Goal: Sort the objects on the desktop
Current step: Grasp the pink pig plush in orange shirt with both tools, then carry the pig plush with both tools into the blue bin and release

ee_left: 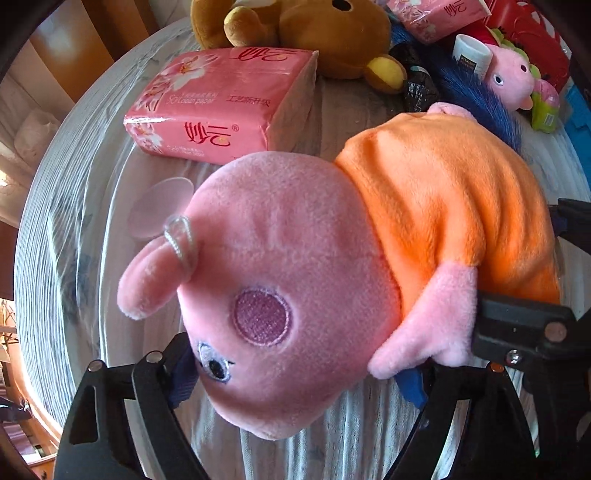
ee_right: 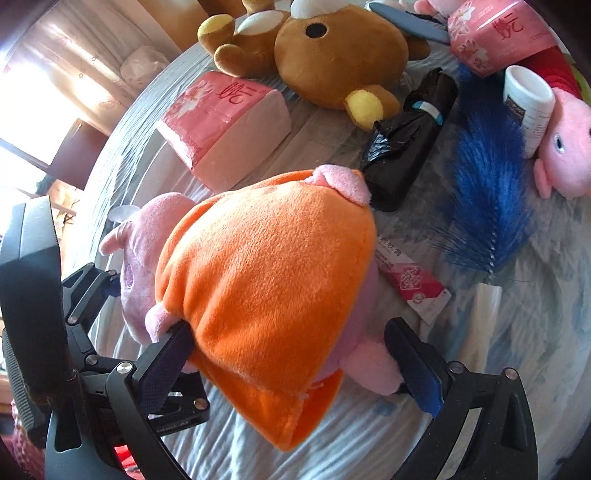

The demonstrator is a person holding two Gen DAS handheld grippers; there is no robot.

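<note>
Left wrist view, left to right: table (ee_left: 74, 229) edge curves off; the room beyond is blurred. A pink tissue pack (ee_left: 221, 107), glossy film wrapper, lies flat. Behind it a brown plush bear (ee_left: 332, 33) is cut off at the top. In the centre the pig plush (ee_left: 295, 266), pink velour head and orange fleece dress, sits between the fingers of the left gripper (ee_left: 299, 380). The left pad touches the head by the eye; the right pad is half hidden under the plush arm, so contact there is unclear. Jaws are wide, spanning the head. At the right edge the other gripper's black finger touches the dress.

Right wrist view: the same plush fills the centre, just above or resting on the cloth-covered tabletop; cannot tell which. The right gripper (ee_right: 295, 365) has both pads pressed against the dress and leg, jaws wide, holding the body. Right of it: a black folded umbrella (ee_right: 410, 136), a blue feathery duster (ee_right: 487, 192), a small flat red-and-white box (ee_right: 413, 284) partly hidden by the plush, and a second pig plush (ee_right: 565, 155), cut off.
</note>
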